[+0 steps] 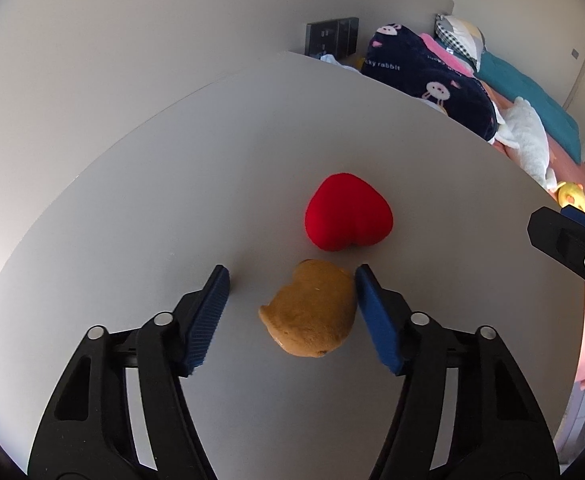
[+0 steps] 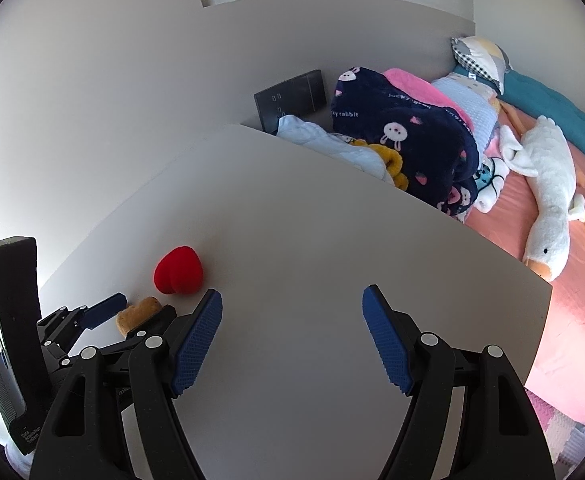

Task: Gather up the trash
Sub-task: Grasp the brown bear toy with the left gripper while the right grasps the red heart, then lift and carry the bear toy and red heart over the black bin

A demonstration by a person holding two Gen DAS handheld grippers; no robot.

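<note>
- The brown soft toy [image 1: 308, 312] lies on the grey table [image 1: 132, 220], just on the near side of the red plush heart [image 1: 348, 212]; the two look almost touching, though a thin strip of table may show between them.
- The left gripper [image 1: 292, 292] straddles the brown toy. Its right-hand pad sits against the toy's side, while the left-hand pad stands off with bare table in between.
- So the toy is off-centre in the jaws, crowded toward the right-hand finger. It is between the pads but not yet squeezed from both sides; I judge the grip not made.
- The toy's long axis runs roughly from its near end out toward the heart, along the fingers, so the jaws would close across its narrow width.
- The right gripper [image 2: 292, 312] hangs over bare table, well to the right of the heart, its jaws apart with nothing between them.
- The left gripper is clearly the nearer one to both toys; seen from the right wrist, the brown toy [image 2: 138, 314] sits at its fingertips with the heart [image 2: 178, 270] just behind.
- Likely risk: as the far pad closes in, the toy may slide or nudge the heart.
</note>
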